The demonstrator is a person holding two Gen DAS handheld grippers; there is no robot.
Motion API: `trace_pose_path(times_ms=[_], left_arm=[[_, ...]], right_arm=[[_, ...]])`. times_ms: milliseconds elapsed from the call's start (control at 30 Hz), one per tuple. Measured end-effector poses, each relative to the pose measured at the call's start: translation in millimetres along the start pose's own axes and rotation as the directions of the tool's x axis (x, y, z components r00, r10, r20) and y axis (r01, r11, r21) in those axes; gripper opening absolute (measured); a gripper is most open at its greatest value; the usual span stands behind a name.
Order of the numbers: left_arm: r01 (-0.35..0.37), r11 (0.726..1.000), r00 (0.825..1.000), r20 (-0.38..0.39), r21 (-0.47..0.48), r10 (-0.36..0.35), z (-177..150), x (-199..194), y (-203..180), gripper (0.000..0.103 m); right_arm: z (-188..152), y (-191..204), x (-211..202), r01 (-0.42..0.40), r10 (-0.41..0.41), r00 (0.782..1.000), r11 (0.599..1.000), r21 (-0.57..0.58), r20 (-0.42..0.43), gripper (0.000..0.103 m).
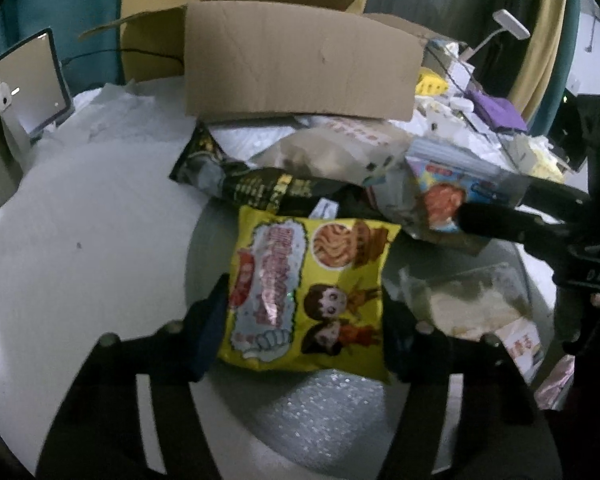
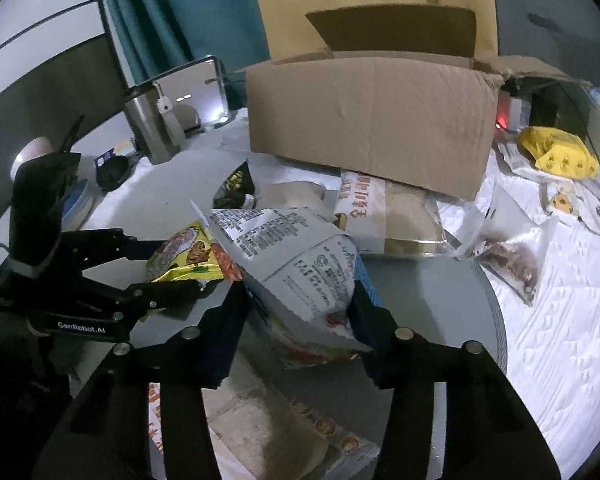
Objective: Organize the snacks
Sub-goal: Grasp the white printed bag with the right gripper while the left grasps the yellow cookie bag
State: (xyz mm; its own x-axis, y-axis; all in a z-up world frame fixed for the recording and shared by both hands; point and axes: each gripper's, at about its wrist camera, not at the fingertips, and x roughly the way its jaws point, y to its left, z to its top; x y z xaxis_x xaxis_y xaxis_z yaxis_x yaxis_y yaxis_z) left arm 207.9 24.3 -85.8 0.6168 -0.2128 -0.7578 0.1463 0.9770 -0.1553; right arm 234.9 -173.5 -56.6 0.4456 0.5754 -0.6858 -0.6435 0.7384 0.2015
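A yellow snack bag (image 1: 300, 292) with cartoon figures sits between the fingers of my left gripper (image 1: 302, 320), and both pads press on its sides. The same yellow bag (image 2: 188, 260) shows in the right wrist view, with the left gripper (image 2: 168, 276) around it. My right gripper (image 2: 296, 312) is shut on a white snack bag (image 2: 292, 256) covered in printed text. In the left wrist view that bag (image 1: 444, 196) shows blue and orange, with a right gripper finger (image 1: 500, 226) on it. Both bags lie on a heap of snacks in front of an open cardboard box (image 1: 300, 68).
A black snack bag (image 1: 240, 184) and a beige bag (image 1: 332, 152) lie behind the yellow one. A bread pack (image 2: 396, 216) leans at the box (image 2: 372, 120). A clear bag of brown snacks (image 2: 508, 256) lies right, a clear pack (image 1: 472, 304) near. A tablet (image 1: 32, 84) stands far left.
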Motion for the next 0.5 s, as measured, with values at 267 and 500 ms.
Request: trace_pose_path(times_ms=[267,500], left_arm=[[0.015,1.0,0.998,0.063,-0.021,-0.014,12.2,-26.0,-0.3,0.063],[0.018,0.999,0.994,0.112,-0.028,-0.015,34.0,-37.7,2.9,0.063]], right_arm=[[12.8,-2.1,-21.2,-0.009,0.009,0.998,1.0,-0.011,0.06,0.051],[32.5,-9.1,-36.6,0.003,-0.001,0.993,1.0,-0.017,0.116,0.048]])
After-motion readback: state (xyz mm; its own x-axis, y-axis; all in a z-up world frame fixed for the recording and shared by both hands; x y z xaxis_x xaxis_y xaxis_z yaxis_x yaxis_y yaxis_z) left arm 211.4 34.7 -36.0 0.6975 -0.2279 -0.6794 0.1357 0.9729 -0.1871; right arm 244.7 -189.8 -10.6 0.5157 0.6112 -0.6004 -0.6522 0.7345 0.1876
